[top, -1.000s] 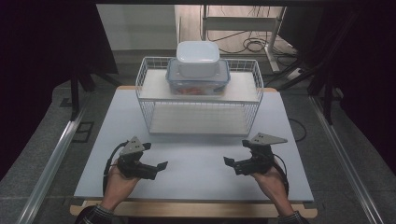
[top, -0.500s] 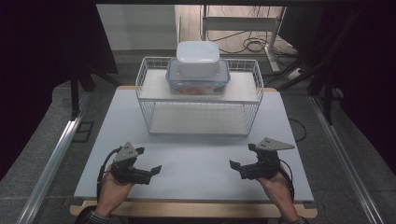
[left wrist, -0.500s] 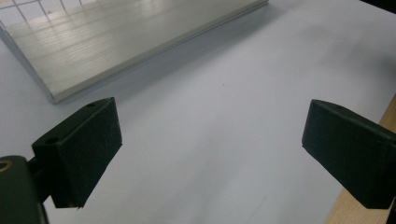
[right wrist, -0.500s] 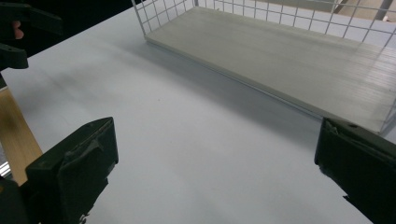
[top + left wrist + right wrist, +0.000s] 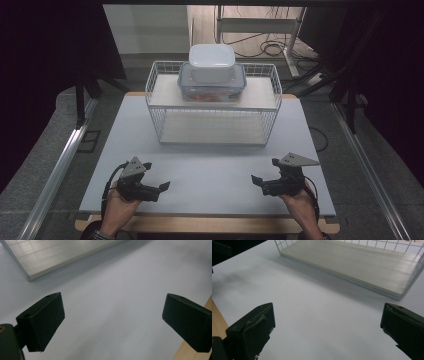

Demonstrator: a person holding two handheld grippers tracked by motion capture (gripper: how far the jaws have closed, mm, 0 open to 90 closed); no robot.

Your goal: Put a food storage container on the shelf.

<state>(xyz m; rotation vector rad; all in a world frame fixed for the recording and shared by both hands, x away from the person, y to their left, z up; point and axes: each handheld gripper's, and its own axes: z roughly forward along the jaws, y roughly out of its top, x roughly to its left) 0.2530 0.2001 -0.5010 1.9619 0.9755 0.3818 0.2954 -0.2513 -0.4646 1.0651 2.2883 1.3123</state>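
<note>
A white wire rack (image 5: 215, 107) with two shelves stands at the back middle of the table. On its top shelf sits a clear lidded container (image 5: 212, 86) holding something orange, with a white lidded box (image 5: 212, 62) stacked on it. My left gripper (image 5: 162, 187) rests near the front left of the table, open and empty. My right gripper (image 5: 256, 180) rests near the front right, open and empty. In the left gripper view the jaws stand wide apart over bare table, and the rack's lower shelf (image 5: 57, 255) lies ahead. The right gripper view has that lower shelf (image 5: 352, 265) ahead too.
The pale table top (image 5: 215, 175) has a wooden front edge (image 5: 210, 225). Metal rails (image 5: 55, 170) run along the floor on both sides. Cables and a frame (image 5: 270, 47) lie on the floor behind the table.
Both hands have drawn back toward the table's front edge with the grippers still open. The rack and the stacked containers have not moved.
</note>
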